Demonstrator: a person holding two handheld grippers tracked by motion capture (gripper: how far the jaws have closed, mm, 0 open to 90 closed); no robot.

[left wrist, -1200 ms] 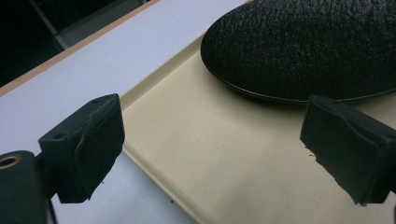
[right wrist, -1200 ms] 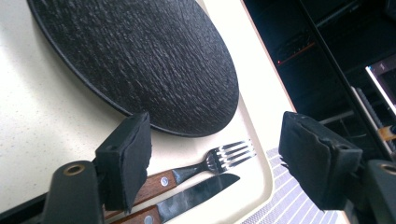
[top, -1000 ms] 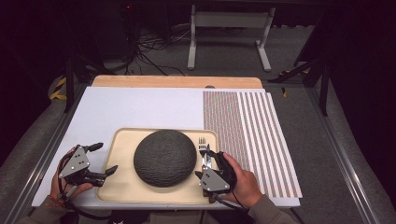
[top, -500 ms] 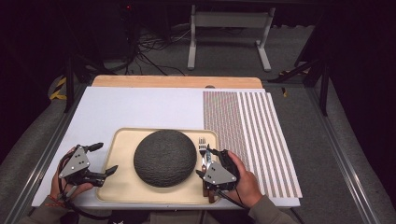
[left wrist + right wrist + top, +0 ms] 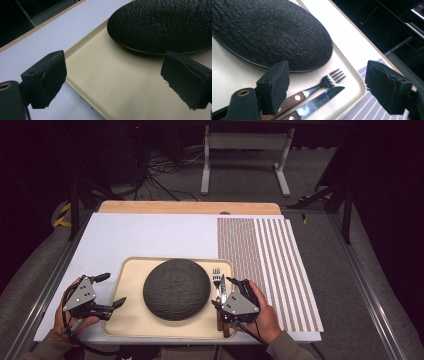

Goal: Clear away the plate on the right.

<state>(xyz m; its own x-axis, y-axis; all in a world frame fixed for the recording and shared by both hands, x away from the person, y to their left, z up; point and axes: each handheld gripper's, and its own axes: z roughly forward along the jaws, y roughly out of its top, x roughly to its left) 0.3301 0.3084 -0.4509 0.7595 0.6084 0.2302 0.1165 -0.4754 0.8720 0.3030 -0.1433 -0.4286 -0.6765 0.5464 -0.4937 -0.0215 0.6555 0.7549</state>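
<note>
We see a flat beige plastic tray point(image 5: 131, 322) on the white table. A round black bumpy plate point(image 5: 176, 289) sits in the middle of the tray. On the tray's right side, just beside the plate, lie 1 wood-handled fork point(image 5: 322, 83) and 1 wood-handled knife point(image 5: 320, 100). The right gripper point(image 5: 230, 292) hovers over them, its jaws just opening wide and holding nothing. The left gripper point(image 5: 109, 290) waits at the tray's left edge, jaws apart and empty.
</note>
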